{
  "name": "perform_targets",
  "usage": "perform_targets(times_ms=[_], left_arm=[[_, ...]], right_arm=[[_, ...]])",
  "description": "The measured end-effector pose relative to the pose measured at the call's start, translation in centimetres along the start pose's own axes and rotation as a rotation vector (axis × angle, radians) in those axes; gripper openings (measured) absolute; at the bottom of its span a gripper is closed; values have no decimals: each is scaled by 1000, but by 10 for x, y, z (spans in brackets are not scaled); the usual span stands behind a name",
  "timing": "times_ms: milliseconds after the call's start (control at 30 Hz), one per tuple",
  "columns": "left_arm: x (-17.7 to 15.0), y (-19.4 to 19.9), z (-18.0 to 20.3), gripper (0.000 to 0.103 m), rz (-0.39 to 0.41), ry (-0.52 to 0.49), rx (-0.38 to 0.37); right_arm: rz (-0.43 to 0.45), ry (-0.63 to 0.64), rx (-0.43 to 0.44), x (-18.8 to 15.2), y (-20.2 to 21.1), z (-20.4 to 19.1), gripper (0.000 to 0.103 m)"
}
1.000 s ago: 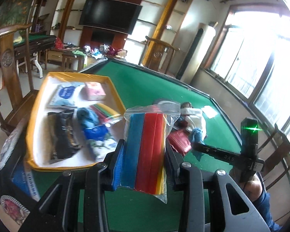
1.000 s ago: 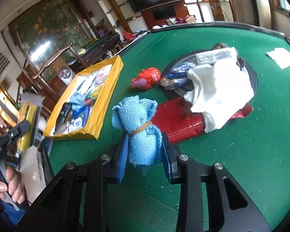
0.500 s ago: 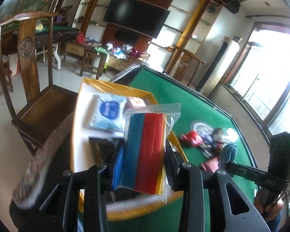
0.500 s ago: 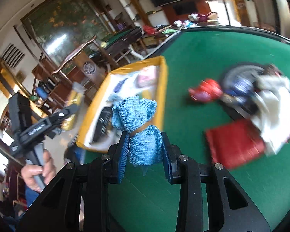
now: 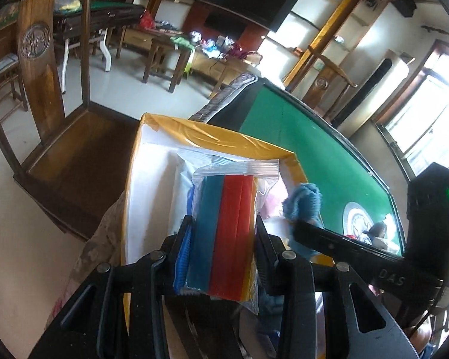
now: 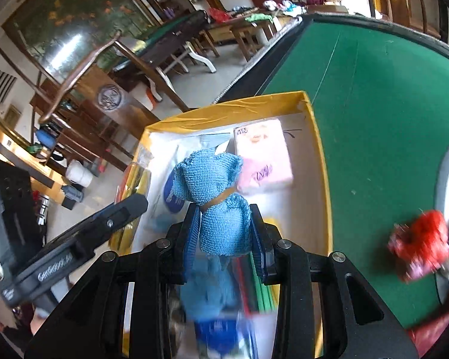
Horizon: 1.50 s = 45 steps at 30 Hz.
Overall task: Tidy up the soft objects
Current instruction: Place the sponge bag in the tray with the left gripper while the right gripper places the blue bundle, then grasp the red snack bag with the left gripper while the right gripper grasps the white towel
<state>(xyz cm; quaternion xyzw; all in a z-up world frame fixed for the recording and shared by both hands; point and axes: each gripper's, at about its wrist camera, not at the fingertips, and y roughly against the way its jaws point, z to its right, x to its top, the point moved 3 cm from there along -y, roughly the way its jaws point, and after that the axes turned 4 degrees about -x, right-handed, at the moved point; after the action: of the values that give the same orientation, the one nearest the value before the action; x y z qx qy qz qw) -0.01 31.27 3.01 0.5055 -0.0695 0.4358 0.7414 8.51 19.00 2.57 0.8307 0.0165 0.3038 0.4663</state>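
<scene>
Box (image 6: 320, 161): sitting at table's (image 6: 374, 95) left edge.
Tissue pack (image 6: 263, 155): lying in box's far right corner.
Bundle (image 6: 419, 242): lying on table, right of box.
Chair (image 5: 45, 68): standing left of box.

Two loaded grippers above a partly filled yellow-rimmed tray, with open green felt to one side.

Ahead of the left gripper (image 5: 223, 249), whose jaws are filled by a zip bag of coloured strips (image 5: 224, 233), bare white tray (image 5: 152, 179) floor lies to its left; the right gripper's arm crosses close on its right. Below the right gripper (image 6: 224, 236), filled by a blue cloth bundle (image 6: 218, 203), packets crowd the tray: a pink tissue pack (image 6: 263, 155) ahead. Right of the tray wall, the green table (image 6: 374, 104) is clear up to a red pouch (image 6: 419, 242).
</scene>
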Motion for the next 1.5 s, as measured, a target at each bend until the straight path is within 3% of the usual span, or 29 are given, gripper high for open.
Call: perform_targets(times_ms=[200, 300, 500, 633, 733, 967, 1100, 1200, 1400, 1500], left_arm=[[0, -9, -13, 38, -18, 29, 11], [-1, -11, -15, 43, -35, 42, -15], [-2, 6, -8, 72, 5, 88, -77], [-12, 38, 7, 72, 59, 78, -125], [-32, 67, 26, 73, 113, 65, -181], [-70, 98, 86, 73, 128, -44, -240], [-93, 106, 110, 73, 142, -76, -233], [-115, 105, 126, 73, 129, -101, -221], [-152, 93, 163, 73, 84, -211, -213], [-167, 84, 178, 73, 56, -245, -235]], right_arm=[[-33, -9, 15, 9, -26, -8, 33], [-47, 5, 6, 7, -32, -13, 38], [1, 52, -63, 8, -20, -14, 63], [10, 72, -30, 6, -6, -9, 63], [75, 73, 3, -4, 23, 0, 63], [172, 28, 126, -48, 101, 37, 63], [229, -4, 159, -73, 126, 59, 63], [287, -28, 130, -89, 135, 79, 63], [293, -140, 177, -102, 150, 111, 63], [313, -149, 158, -110, 163, 121, 63]])
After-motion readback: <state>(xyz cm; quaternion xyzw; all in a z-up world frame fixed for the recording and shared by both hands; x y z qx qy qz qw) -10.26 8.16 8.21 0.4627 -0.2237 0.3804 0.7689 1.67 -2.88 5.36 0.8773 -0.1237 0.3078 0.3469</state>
